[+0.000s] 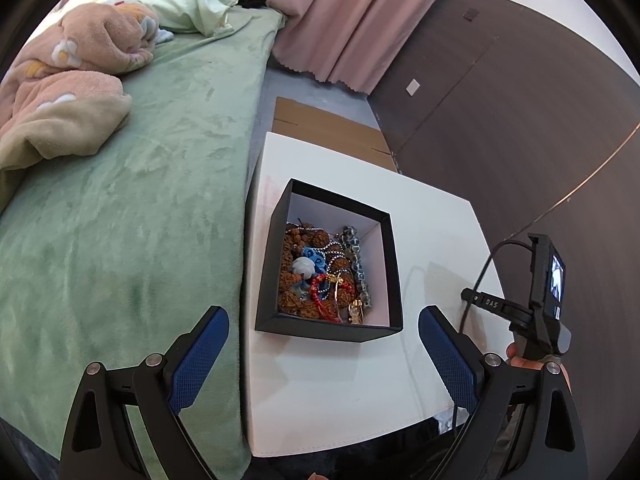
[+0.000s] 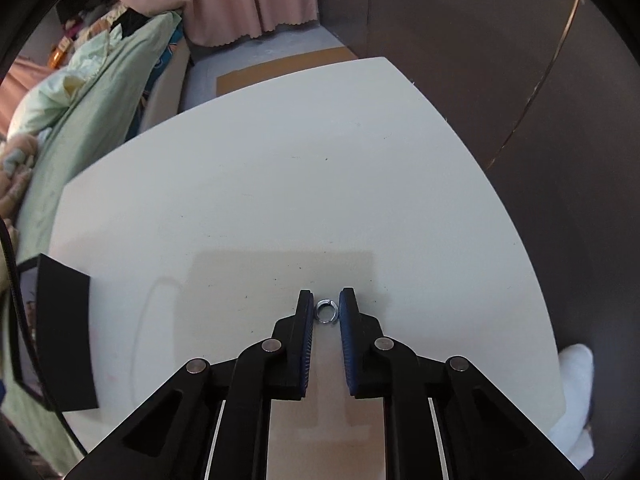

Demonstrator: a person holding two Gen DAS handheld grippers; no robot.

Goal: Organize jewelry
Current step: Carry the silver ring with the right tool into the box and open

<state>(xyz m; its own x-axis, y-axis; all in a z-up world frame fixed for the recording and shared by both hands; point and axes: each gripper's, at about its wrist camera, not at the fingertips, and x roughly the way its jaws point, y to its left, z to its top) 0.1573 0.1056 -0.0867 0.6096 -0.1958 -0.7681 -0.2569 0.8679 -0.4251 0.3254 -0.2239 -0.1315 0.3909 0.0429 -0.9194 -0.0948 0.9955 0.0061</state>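
A black box point(image 1: 390, 268) with a white inside stands on the white table point(image 1: 436, 216). It holds a tangle of jewelry point(image 1: 324, 276): brown bead strands, a red bracelet, silver chains, blue pieces. My left gripper point(image 1: 323, 352) is open and empty, above the table's near edge just in front of the box. In the right wrist view a small silver ring point(image 2: 327, 311) sits between my right gripper's point(image 2: 326, 304) blue pads, which are nearly closed around it, just above the table point(image 2: 280, 168). The box's black wall point(image 2: 64, 336) shows at far left.
A bed with a green blanket point(image 1: 140, 208) and pink bedding point(image 1: 68, 80) lies along the table's left side. Pink curtains point(image 1: 352, 20) and dark panels point(image 1: 520, 100) stand behind. Brown cardboard point(image 1: 332, 128) lies on the floor beyond the table. The right hand-held gripper body point(image 1: 540, 300) is at the table's right.
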